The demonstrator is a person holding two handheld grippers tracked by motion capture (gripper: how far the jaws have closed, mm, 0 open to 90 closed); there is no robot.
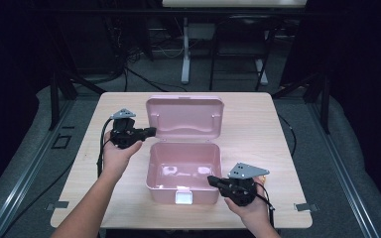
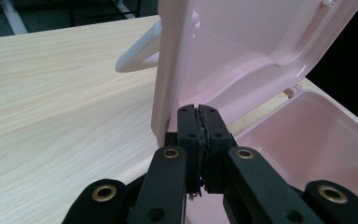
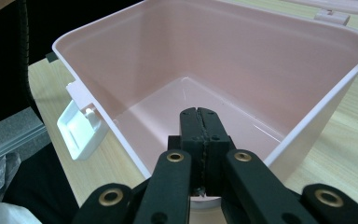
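Forearms enter the high view, the left gripper [image 1: 151,132] at the raised lid [image 1: 185,117] and the right gripper [image 1: 212,180] at the pink box [image 1: 183,171] mid-table [image 1: 258,134]; each gripper view shows jaws pressed together on nothing, beside lid [image 2: 223,51] and over box [image 3: 242,60].

Wooden table [image 1: 258,129] bearing pink box [image 1: 182,191]

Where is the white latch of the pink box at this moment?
In the high view the white latch hangs on the front wall of the pink box, at the table edge nearest the person, just left of the right hand-held gripper.
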